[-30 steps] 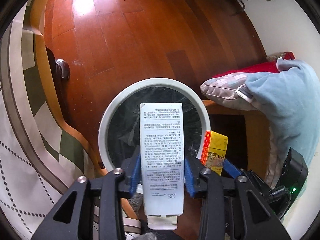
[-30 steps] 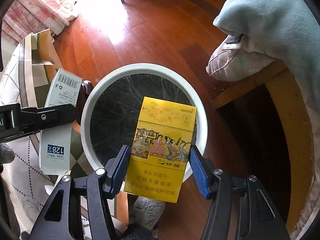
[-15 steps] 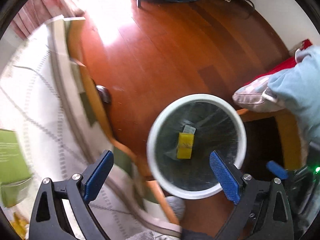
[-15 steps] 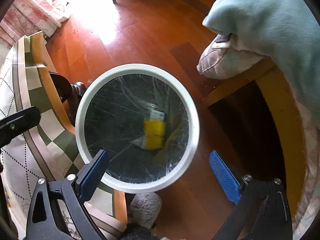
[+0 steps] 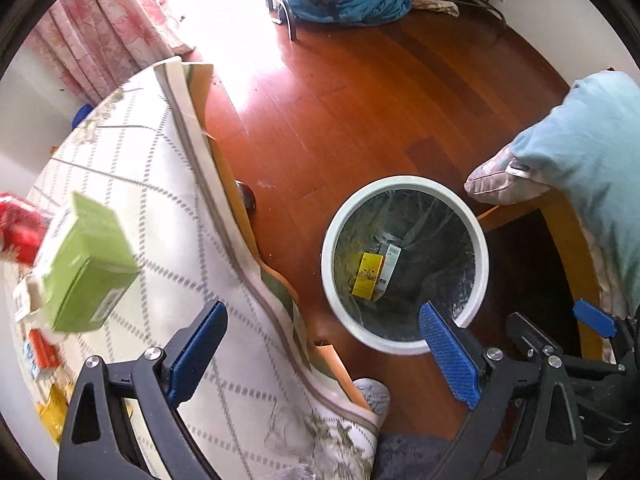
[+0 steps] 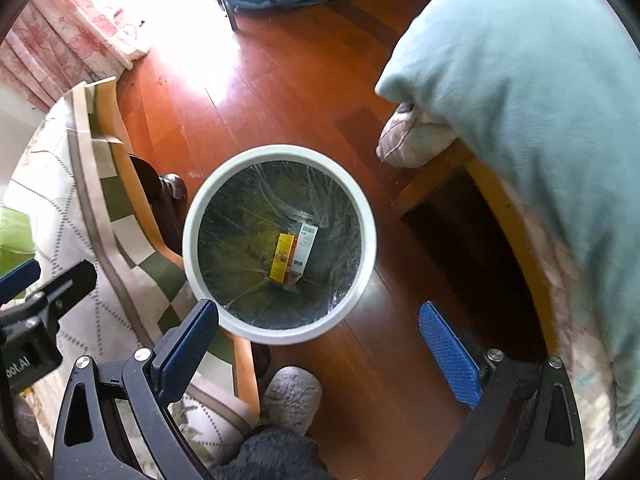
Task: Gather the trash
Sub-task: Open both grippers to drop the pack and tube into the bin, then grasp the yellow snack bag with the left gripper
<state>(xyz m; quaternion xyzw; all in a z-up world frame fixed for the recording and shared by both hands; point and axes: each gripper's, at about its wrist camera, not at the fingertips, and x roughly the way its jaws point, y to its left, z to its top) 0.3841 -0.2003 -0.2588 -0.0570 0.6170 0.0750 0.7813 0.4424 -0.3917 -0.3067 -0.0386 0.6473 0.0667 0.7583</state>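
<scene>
Inspector: Both boxes, yellow cigarette pack [image 6: 283, 257] and white carton [image 6: 304, 247], are lying inside the lined bin [image 6: 376, 240].

Recorder: Left hand-held gripper [image 5: 324, 354] and right hand-held gripper [image 6: 320, 354] are being held wide apart, empty. The green box [image 5: 86, 268] on the counter [image 5: 192, 236] is judged next; it is blurred, neighbouring items being cut off.

Window glare, fisheye bending, blurred edges

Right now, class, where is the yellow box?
In both wrist views the yellow box lies at the bottom of the white bin, touching a white box on its right.
</scene>
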